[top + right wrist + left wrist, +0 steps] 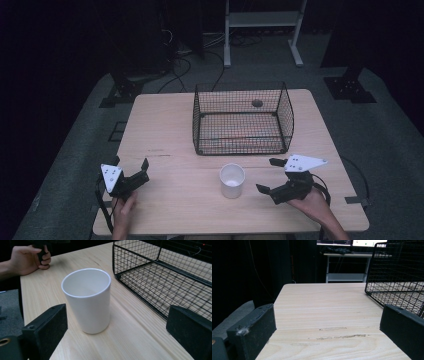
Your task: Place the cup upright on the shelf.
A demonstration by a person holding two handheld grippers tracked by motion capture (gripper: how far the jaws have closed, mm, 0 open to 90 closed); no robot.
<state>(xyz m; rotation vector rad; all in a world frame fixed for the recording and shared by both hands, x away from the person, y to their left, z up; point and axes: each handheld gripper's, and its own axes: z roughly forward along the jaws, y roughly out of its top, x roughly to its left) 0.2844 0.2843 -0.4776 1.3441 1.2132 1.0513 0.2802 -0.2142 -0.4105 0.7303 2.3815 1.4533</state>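
A white cup [232, 180] stands upright and empty on the wooden table [165, 125], in front of a black wire basket [242, 120]. My right gripper [267, 175] is just right of the cup, open, its jaws facing it. In the right gripper view the cup [87, 300] stands a little beyond the wide-apart jaws of the right gripper [117, 326], touching neither. My left gripper [131, 163] rests open near the table's front left with nothing in it. In the left gripper view, bare wood lies between the jaws of the left gripper [327, 327].
The wire basket [162, 282] is open-topped and looks empty; its corner [397, 270] is ahead and right of the left gripper. A person's hand [27, 257] holds the other gripper at the far left. Stands and cables sit on the floor beyond the table.
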